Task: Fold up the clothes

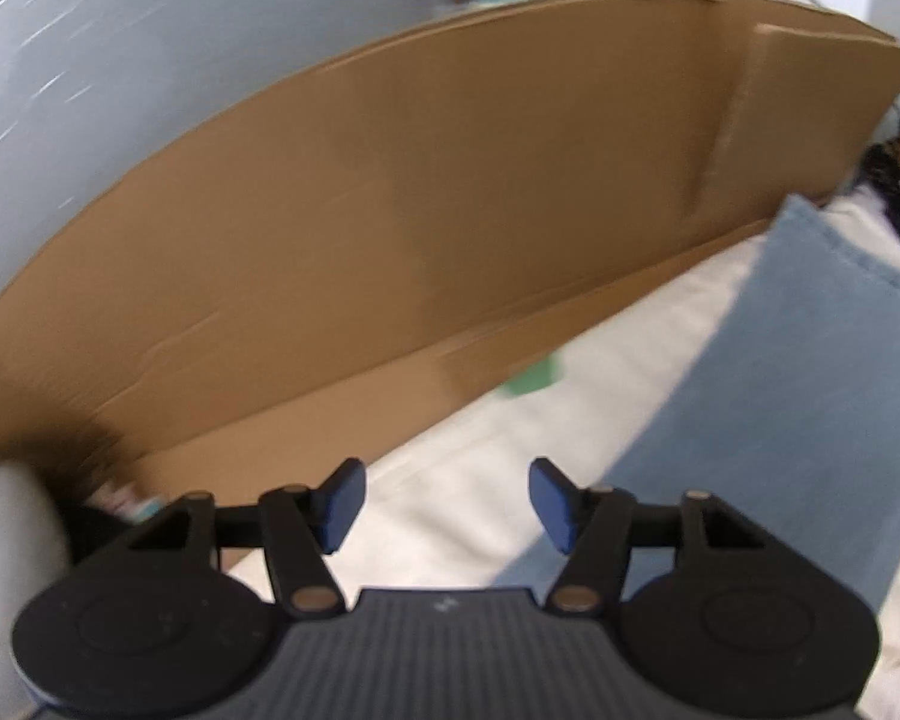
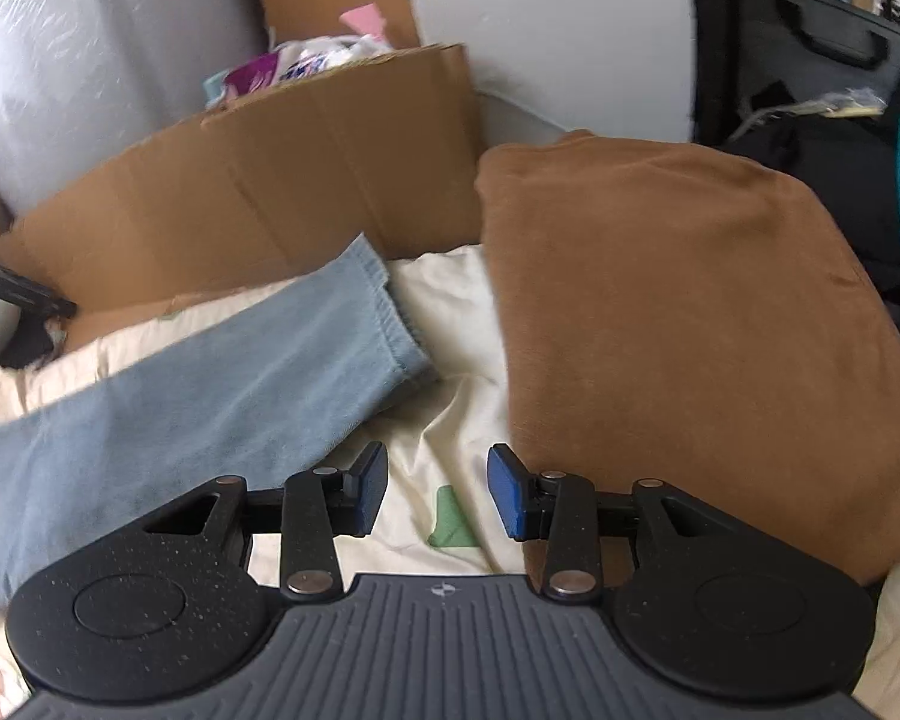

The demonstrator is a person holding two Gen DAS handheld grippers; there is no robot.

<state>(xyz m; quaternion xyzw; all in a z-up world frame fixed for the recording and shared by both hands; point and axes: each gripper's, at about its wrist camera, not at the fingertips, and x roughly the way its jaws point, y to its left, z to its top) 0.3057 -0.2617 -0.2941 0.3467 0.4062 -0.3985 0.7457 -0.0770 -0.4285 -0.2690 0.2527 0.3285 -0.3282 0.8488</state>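
My left gripper [image 1: 447, 504] hangs with its blue pads [image 1: 343, 504] set well apart and nothing between them; below the gap lies only the cream bedsheet [image 1: 480, 480]. Taking the big cardboard sheet [image 1: 450, 180] as my mark: it stands on edge along the far side of the sheet, and the light blue garment [image 1: 780, 390] lies in front of it, to the right of my left gripper, one end reaching almost to the cardboard's foot. My right gripper [image 2: 438, 492] is open as well, at a middling width, its pads [image 2: 372, 489] gripping nothing, with a small green patch [image 2: 450, 519] of the bedsheet's print showing under the gap. From this wrist the light blue garment [image 2: 210, 390] runs as a long strip from the near left up toward the cardboard [image 2: 240, 204], its hemmed end lying just in front of it. A brown garment [image 2: 690, 330], folded into a thick flat pad, lies on the bedsheet [image 2: 450, 312] to the right of the cardboard, its far corner just beside the cardboard's right end. My right gripper's right pad sits close by the brown garment's near edge; I cannot tell whether it touches. Both pictures are somewhat blurred.
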